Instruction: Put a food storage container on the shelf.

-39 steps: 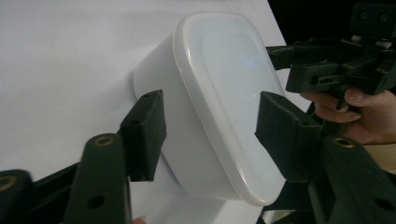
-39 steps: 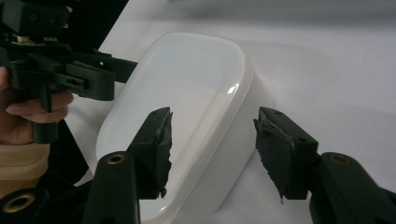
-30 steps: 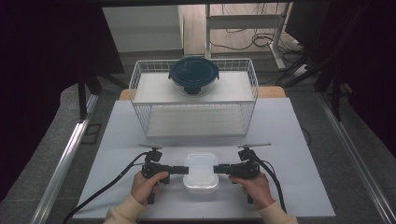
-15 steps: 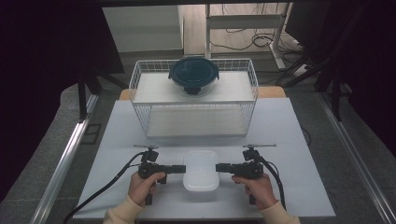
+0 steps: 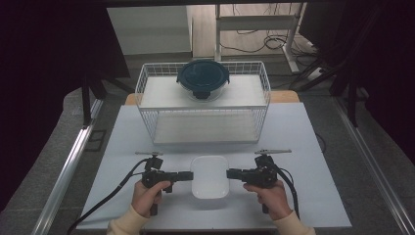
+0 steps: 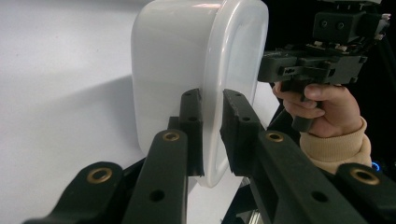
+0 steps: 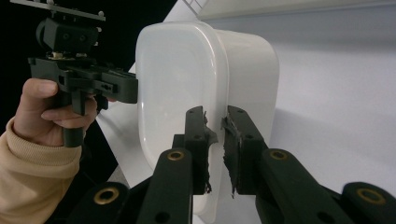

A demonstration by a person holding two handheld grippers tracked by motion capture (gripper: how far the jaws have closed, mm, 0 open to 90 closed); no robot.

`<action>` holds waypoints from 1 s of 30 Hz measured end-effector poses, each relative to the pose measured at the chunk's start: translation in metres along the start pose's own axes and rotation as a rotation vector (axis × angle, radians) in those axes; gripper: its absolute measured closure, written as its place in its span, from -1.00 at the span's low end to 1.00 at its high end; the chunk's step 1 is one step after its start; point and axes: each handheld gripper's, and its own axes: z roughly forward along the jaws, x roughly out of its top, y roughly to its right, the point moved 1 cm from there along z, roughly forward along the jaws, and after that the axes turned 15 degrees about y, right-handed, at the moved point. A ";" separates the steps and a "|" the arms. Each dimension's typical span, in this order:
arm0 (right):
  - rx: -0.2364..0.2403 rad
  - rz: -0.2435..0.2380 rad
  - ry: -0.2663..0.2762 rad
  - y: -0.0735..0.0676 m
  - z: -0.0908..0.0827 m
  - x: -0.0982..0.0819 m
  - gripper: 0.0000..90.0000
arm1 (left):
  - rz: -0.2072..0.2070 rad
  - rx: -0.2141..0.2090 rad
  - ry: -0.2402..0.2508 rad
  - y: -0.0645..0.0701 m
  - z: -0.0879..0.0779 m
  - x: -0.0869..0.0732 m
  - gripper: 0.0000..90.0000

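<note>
I hold the white lidded container (image 5: 209, 176) at the table's (image 5: 303, 147) near edge. My left gripper (image 6: 212, 133) pinches its lid rim; my right gripper (image 7: 215, 144) straddles the opposite rim, slightly parted. Uneven pull could pop the lid or tip it.

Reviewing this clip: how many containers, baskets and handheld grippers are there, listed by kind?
Lidded containers: 2 (white container, dark round container)
Wire baskets: 1 (wire basket)
Handheld grippers: 2 (left gripper, right gripper)
Total: 5
</note>
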 end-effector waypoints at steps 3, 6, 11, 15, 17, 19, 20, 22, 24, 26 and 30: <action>0.005 -0.016 0.005 -0.004 -0.002 0.002 0.76 | 0.009 -0.012 0.008 0.003 -0.003 0.002 0.76; 0.017 -0.051 0.023 -0.010 -0.004 0.006 0.76 | 0.047 -0.007 0.019 0.009 -0.006 0.006 0.75; 0.024 -0.086 0.040 -0.020 -0.008 0.012 0.77 | 0.081 -0.005 0.029 0.017 -0.010 0.009 0.75; 0.030 -0.101 0.047 -0.024 -0.009 0.014 0.77 | 0.092 -0.003 0.040 0.019 -0.011 0.012 0.74; 0.034 -0.109 0.052 -0.026 -0.010 0.016 0.77 | 0.099 -0.003 0.039 0.020 -0.012 0.013 0.74; 0.035 -0.117 0.053 -0.027 -0.010 0.017 0.77 | 0.106 0.003 0.042 0.021 -0.012 0.014 0.74; 0.033 -0.120 0.053 -0.028 -0.010 0.018 0.77 | 0.113 0.005 0.041 0.022 -0.012 0.015 0.74; 0.034 -0.126 0.055 -0.028 -0.010 0.019 0.78 | 0.129 0.008 0.041 0.024 -0.013 0.018 0.73; 0.031 -0.131 0.058 -0.029 -0.010 0.021 0.78 | 0.139 0.009 0.045 0.027 -0.013 0.020 0.74; 0.035 -0.137 0.065 -0.031 -0.012 0.024 0.78 | 0.143 -0.002 0.053 0.029 -0.014 0.023 0.73; 0.045 -0.170 0.080 -0.038 -0.016 0.035 0.78 | 0.161 -0.012 0.071 0.037 -0.016 0.032 0.73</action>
